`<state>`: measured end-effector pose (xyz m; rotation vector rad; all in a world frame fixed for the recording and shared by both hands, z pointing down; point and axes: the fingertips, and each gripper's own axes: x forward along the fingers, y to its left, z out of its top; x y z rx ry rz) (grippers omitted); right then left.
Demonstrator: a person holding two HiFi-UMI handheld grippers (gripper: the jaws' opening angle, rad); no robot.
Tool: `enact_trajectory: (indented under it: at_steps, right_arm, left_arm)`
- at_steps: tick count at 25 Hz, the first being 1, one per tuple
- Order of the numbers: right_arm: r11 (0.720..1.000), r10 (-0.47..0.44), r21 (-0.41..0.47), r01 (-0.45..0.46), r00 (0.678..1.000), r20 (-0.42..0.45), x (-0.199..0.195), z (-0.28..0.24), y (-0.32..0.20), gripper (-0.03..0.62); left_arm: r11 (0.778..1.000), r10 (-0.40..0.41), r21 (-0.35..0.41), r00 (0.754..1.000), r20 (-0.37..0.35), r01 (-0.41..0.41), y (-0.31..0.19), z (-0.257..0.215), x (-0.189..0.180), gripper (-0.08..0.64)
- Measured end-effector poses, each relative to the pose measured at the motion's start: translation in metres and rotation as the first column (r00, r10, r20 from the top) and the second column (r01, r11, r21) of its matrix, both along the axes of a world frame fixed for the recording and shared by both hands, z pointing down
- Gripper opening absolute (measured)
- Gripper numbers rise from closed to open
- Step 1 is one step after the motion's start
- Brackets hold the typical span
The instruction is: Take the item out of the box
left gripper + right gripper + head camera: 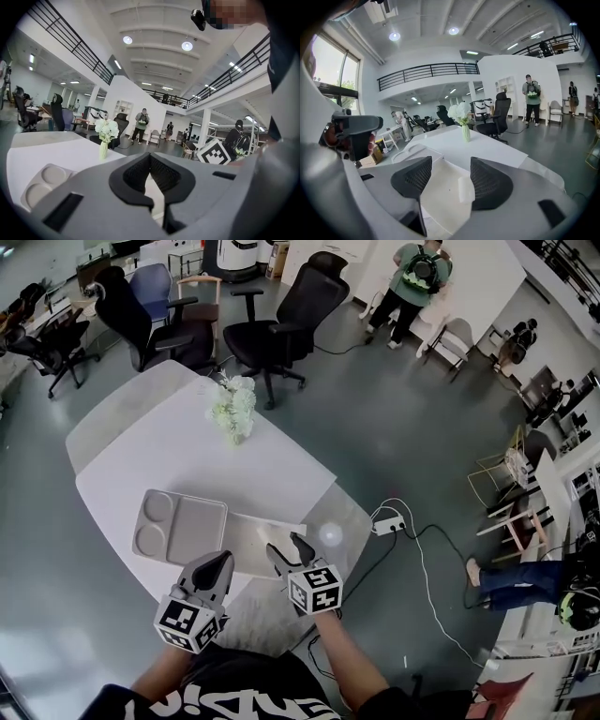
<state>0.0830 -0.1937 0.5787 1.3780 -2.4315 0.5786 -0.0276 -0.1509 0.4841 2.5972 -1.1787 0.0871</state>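
My right claw [450,176] stands wide open, its black ribbed pads [412,180] well apart and gripping nothing. Between and below them I see a shallow cream box [440,206] lying flat on the white desk [497,150], with a small white block [465,190] just beside the right-hand pad. Beyond the box, to the left, sits a pale compartment tray [415,151]. Farther back a vase of white flowers [461,119] stands upright. The left claw [354,126] juts in at the left edge. A person [532,101] stands far behind, near black office chairs [499,117].
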Motion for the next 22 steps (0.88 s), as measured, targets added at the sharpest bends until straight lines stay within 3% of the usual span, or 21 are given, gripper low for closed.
enact_trajectory:
  at_steps: [7, 15, 22]
  right_arm:
    - [0.988, -0.073, -0.142, 0.059, 0.993, -0.090, -0.017, 0.058, -0.028, 0.259]
    - [0.942, -0.121, -0.330, 0.063, 0.980, -0.157, -0.027, 0.120, -0.042, 0.259]
    - [0.908, -0.142, -0.416, 0.045, 0.968, -0.205, -0.034, 0.146, -0.049, 0.258]
  left_arm:
    - [1.000, -0.014, -0.023, 1.000, 0.008, 0.014, -0.007, 0.011, -0.006, 0.009]
    - [0.999, -0.023, -0.049, 1.000, 0.013, 0.023, -0.016, 0.018, -0.008, 0.009]
    - [0.997, -0.028, -0.069, 1.000, 0.012, 0.029, -0.024, 0.025, -0.016, 0.009]
